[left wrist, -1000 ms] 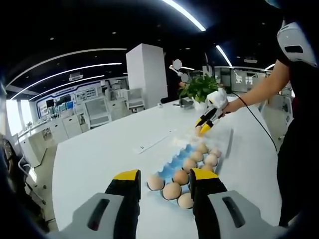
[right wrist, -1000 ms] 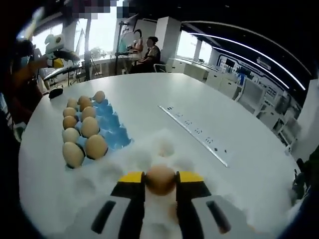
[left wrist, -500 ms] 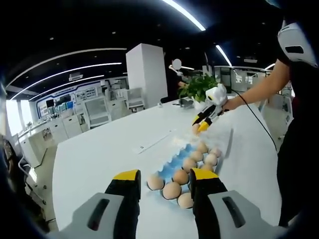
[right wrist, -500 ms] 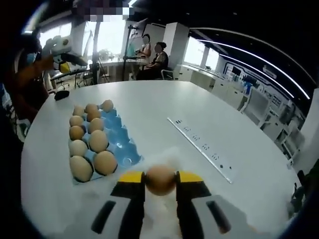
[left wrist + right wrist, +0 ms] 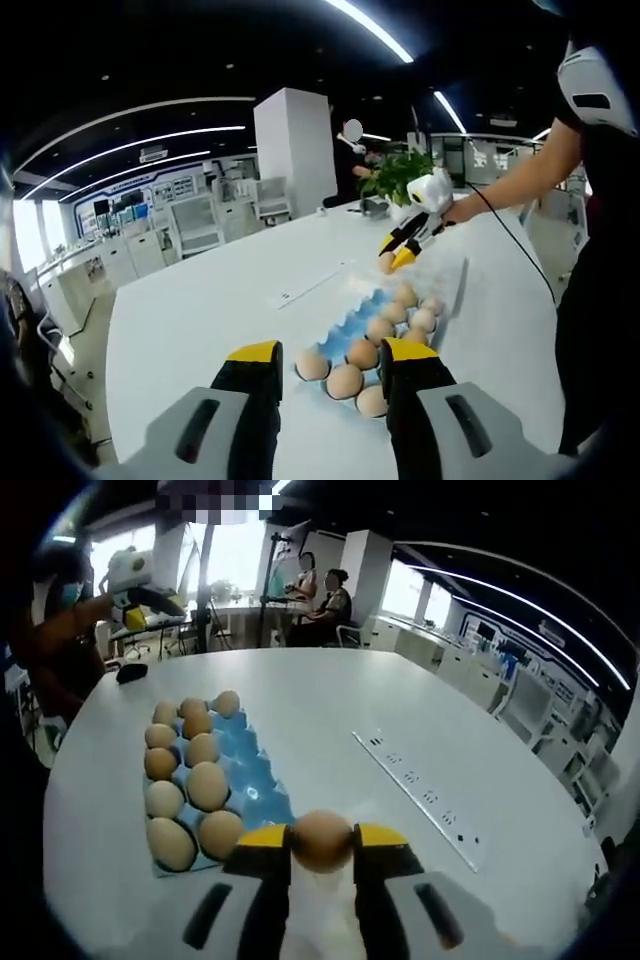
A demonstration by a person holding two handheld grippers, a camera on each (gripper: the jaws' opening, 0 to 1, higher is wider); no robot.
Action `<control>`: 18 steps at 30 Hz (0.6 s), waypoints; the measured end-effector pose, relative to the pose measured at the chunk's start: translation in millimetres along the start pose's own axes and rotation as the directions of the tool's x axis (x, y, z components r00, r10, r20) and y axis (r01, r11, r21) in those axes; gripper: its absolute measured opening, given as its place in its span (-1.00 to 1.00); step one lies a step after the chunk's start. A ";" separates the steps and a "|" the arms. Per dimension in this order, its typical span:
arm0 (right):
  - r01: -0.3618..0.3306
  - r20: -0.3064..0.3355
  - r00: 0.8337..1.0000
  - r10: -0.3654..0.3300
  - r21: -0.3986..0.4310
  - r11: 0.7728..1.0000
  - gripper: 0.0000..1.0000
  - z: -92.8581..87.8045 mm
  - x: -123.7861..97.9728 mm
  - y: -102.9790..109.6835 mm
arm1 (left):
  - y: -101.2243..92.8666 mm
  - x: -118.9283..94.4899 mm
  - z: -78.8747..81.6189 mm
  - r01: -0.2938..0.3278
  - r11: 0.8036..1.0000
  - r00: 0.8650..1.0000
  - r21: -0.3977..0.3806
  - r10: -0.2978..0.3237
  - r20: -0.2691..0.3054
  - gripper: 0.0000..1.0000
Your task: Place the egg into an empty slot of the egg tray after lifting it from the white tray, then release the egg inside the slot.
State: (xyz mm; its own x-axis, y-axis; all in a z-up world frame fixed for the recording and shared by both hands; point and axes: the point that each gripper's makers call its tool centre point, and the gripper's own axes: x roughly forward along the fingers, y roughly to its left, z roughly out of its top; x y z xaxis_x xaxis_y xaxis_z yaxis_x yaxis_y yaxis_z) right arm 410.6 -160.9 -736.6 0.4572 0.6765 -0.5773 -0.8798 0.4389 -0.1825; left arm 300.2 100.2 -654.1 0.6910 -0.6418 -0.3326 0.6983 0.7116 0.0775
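In the right gripper view the right gripper [image 5: 321,842] is clamped on the egg [image 5: 321,840] at lower centre. The blue egg tray [image 5: 245,770] lies just left and ahead, its long axis running toward upper left; its bare slots form the right-hand column, nearest the egg. The right gripper is far the nearer. In the left gripper view the left gripper [image 5: 325,360] hangs with jaws apart and holding nothing, at the tray's near end. The white tray [image 5: 320,920] seems to sit under the jaws, though blurred. All rest on a white table [image 5: 420,710] in an open office.
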 end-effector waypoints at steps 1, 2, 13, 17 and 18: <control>0.000 0.001 1.000 0.000 -0.002 1.000 -0.54 0.3 0.3 0.1 | 0.1 -0.1 0.0 0.000 1.000 1.000 -0.002 0.000 0.001 -0.21; 0.000 0.001 1.000 0.000 -0.006 1.000 -0.54 1.3 1.0 0.1 | 0.3 -0.2 -0.4 -0.001 1.000 1.000 -0.002 0.001 -0.001 -0.21; -0.048 0.027 0.998 0.049 -0.030 0.998 -0.54 22.2 20.8 15.2 | 1.5 0.8 -1.5 -0.001 1.000 1.000 -0.003 0.001 0.000 -0.21; -0.065 0.035 0.997 0.066 -0.040 0.997 -0.54 28.7 28.9 19.8 | 2.6 -0.3 -2.1 -0.003 1.000 1.000 -0.004 0.003 -0.001 -0.21; -0.069 0.038 0.997 0.071 -0.045 0.997 -0.54 30.5 31.0 21.1 | 2.8 -0.8 -2.8 -0.004 1.000 1.000 -0.004 0.004 -0.004 -0.21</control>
State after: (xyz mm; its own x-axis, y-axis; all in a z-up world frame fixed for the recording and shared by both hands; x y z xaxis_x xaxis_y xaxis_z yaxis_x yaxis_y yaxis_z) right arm 410.2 -112.7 -734.0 0.3985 0.7277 -0.5583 -0.9142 0.3644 -0.1775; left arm 301.0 103.5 -656.3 0.6928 -0.6380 -0.3361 0.6949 0.7152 0.0749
